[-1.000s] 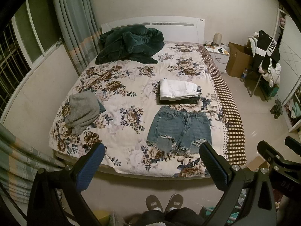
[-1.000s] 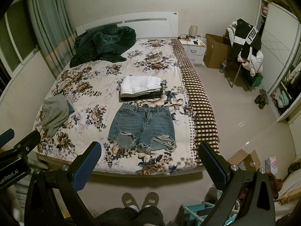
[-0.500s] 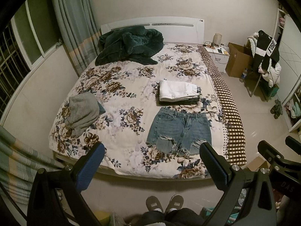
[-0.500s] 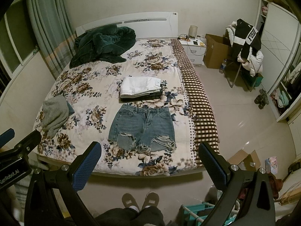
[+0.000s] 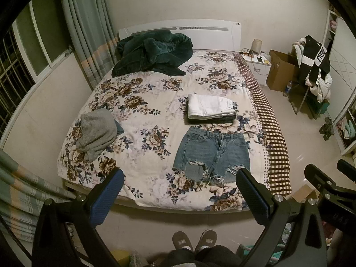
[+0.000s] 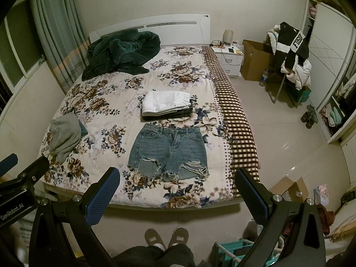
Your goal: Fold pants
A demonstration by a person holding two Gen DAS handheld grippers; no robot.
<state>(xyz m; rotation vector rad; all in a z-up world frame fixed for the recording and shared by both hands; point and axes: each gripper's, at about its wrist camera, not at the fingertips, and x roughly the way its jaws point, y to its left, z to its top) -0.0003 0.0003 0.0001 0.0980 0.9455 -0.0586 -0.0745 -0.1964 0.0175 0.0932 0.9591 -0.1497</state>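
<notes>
Shorts (image 5: 212, 154): flat on the bed (image 5: 142, 102), waistband far, frayed hems near.
Left hand-held gripper (image 5: 178, 191): agape, empty, short of the hems.
Right hand-held gripper (image 6: 175, 189): likewise; neither clearly nearer.

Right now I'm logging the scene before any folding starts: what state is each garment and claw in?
denim shorts: spread flat, unfolded, near the bed's foot.
white pants: folded, topping a dark folded garment.
grey garment: crumpled heap.
green blanket: bunched by the headboard.
left claw: open, empty.
right claw: open, empty.
</notes>
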